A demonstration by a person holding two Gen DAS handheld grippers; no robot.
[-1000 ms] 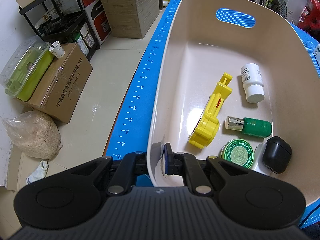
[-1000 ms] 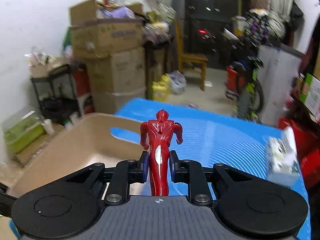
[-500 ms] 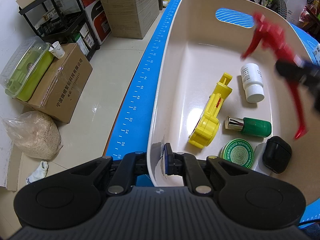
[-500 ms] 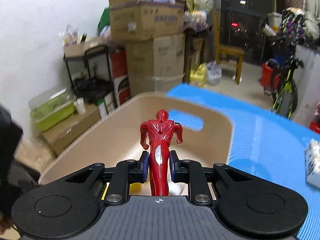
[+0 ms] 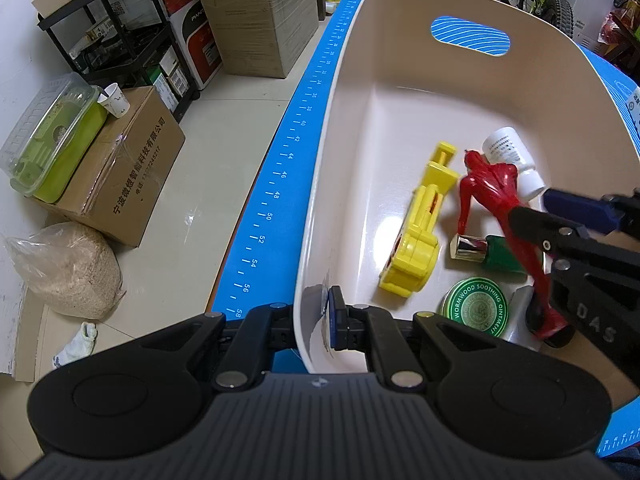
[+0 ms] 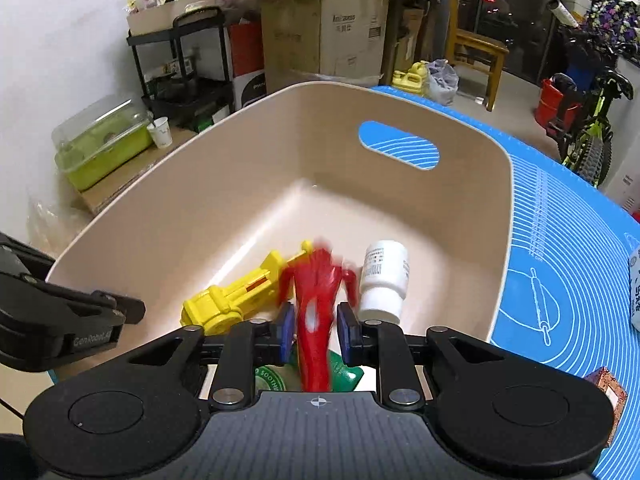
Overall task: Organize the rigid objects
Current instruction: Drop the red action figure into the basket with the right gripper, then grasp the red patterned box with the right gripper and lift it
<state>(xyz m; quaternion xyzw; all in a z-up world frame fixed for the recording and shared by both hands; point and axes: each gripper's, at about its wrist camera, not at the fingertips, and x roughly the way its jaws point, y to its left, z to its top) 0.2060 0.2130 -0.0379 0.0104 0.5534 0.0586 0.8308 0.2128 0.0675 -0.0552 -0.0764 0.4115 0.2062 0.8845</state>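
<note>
A beige bin (image 5: 348,80) (image 6: 224,184) stands on the blue mat. My left gripper (image 5: 316,322) is shut on the bin's near wall. My right gripper (image 6: 314,330) is over the bin, its jaws parted with a gap on each side of the red figure (image 6: 316,296) (image 5: 496,196), which is blurred between them. In the bin lie a yellow toy (image 5: 420,228) (image 6: 236,296), a white bottle (image 5: 512,156) (image 6: 382,280), a green bottle (image 5: 492,252) and a green ointment tin (image 5: 476,306). A black case is mostly hidden behind the figure.
The blue mat (image 6: 560,260) extends right of the bin, with a small brown item (image 6: 604,390) at its edge. Left of the table are cardboard boxes (image 5: 120,168), a green lidded container (image 5: 52,148), a black shelf (image 5: 120,32) and a sack (image 5: 68,268).
My right gripper came down into the bin with the red figure and its jaws have parted from it. The left gripper and the bin have not moved.
</note>
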